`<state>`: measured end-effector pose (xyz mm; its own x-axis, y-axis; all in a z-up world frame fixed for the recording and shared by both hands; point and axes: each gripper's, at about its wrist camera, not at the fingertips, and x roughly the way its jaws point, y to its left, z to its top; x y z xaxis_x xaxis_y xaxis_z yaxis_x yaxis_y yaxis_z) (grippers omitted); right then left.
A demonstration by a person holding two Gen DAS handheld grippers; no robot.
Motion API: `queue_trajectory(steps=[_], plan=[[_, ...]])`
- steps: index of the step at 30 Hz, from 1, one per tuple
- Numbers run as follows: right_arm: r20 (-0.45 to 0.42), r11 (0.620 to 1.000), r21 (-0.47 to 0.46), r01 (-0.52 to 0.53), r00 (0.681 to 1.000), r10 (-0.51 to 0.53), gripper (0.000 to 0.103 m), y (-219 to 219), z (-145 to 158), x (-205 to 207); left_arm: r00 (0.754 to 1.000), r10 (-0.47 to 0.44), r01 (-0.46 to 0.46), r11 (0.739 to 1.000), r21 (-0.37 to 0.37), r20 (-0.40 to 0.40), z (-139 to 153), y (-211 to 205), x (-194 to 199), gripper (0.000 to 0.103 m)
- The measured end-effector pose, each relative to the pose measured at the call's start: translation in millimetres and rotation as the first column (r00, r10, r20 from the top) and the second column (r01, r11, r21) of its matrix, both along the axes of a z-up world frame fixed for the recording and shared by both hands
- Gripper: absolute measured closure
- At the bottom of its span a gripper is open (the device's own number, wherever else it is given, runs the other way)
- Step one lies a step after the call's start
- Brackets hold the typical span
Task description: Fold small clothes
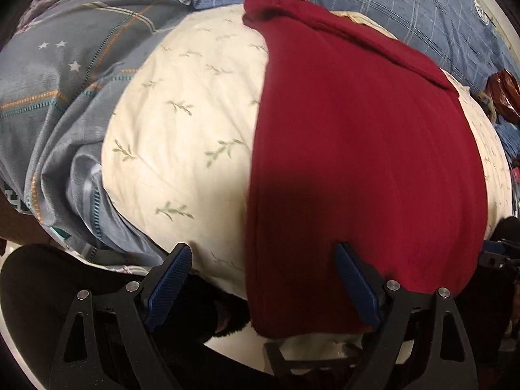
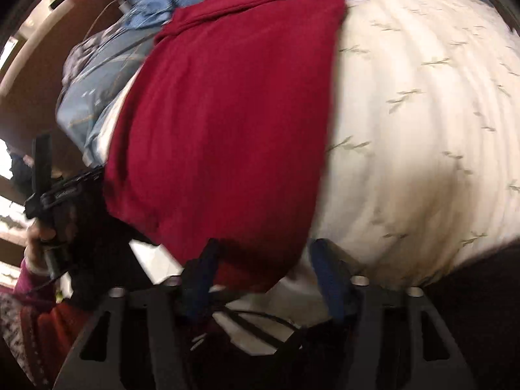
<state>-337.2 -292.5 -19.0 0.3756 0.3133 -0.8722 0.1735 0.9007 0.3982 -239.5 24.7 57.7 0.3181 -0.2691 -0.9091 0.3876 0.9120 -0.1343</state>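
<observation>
A dark red garment [image 1: 357, 149] lies spread flat on a cream sheet with a leaf print [image 1: 182, 130]. My left gripper [image 1: 263, 256] stands open over the garment's near left corner. Its right finger [image 1: 354, 276] rests above the red cloth and its left finger [image 1: 172, 273] is over the sheet. In the right wrist view the same garment [image 2: 227, 123] fills the middle. My right gripper [image 2: 265, 256] is open, with the garment's near right corner between its fingers and the pads not pressed together. The picture is blurred there.
A grey-blue quilt with stars [image 1: 58, 91] is bunched at the left, and blue checked bedding [image 1: 373, 3] lies beyond the garment. A shiny reddish-brown packet [image 1: 503, 94] sits at the far right. A hand [image 2: 35, 240] holds the other gripper at the left edge.
</observation>
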Motion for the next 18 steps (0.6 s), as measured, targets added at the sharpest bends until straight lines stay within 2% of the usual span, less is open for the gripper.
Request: queue_trajectory(steps=[2,4,7,9,11,12,13,14,15,16,17,18], plan=[[-0.002,0.999,0.02,-0.031,1.0,0.031,0.052,5.4,-0.9,0.4,1.0,0.005,-0.005,1.0,-0.008,-0.005,0.2,0.3,-2.8,0.014],[-0.027,1.0,0.022,-0.009,1.0,0.009,0.05,4.6,-9.4,2.3,1.0,0.009,-0.009,1.0,0.0,-0.016,-2.3,-0.6,-2.4,0.014],[-0.069,0.994,0.106,0.013,0.998,-0.006,0.049,3.2,-22.7,4.6,0.999,0.003,-0.002,1.0,0.025,-0.045,-7.2,-3.6,3.3,0.015],[-0.077,0.992,0.129,0.0,0.997,0.01,0.049,7.7,-29.7,4.5,0.998,-0.018,0.019,1.0,0.021,-0.052,-7.7,-5.7,4.5,0.015],[-0.08,0.992,0.126,0.012,0.997,-0.002,0.051,9.4,-34.3,6.4,0.998,-0.025,0.026,1.0,0.018,-0.062,-10.2,-6.9,7.7,0.015],[-0.088,0.991,0.131,0.024,0.996,-0.013,0.056,7.5,-36.7,6.0,0.997,-0.018,0.02,1.0,0.016,-0.072,-13.3,-6.9,11.4,0.016],[-0.085,0.989,0.144,0.034,0.996,-0.021,0.069,5.6,-36.7,5.9,0.997,-0.019,0.019,1.0,0.01,-0.081,-15.3,-7.6,12.7,0.026],[-0.076,0.989,0.144,0.027,0.997,-0.016,0.076,5.6,-34.2,5.0,0.995,-0.031,0.03,0.999,-0.01,-0.096,-17.2,-9.6,13.2,0.041],[-0.06,0.992,0.128,0.001,0.998,0.006,0.087,8.5,-29.3,4.4,0.993,-0.046,0.043,0.999,-0.032,-0.112,-18.7,-10.6,13.6,0.047],[-0.044,0.993,0.12,-0.019,0.999,0.024,0.091,12.1,-25.1,3.6,0.991,-0.055,0.05,0.998,-0.041,-0.124,-20.4,-10.2,14.6,0.057],[-0.027,0.992,0.12,-0.035,0.999,0.039,0.091,14.7,-19.7,3.4,0.989,-0.067,0.06,0.997,-0.054,-0.135,-21.0,-10.1,15.2,0.073],[-0.006,0.991,0.121,-0.05,0.999,0.051,0.092,16.6,-11.6,1.5,0.986,-0.076,0.067,0.996,-0.065,-0.149,-21.2,-8.1,16.6,0.08]])
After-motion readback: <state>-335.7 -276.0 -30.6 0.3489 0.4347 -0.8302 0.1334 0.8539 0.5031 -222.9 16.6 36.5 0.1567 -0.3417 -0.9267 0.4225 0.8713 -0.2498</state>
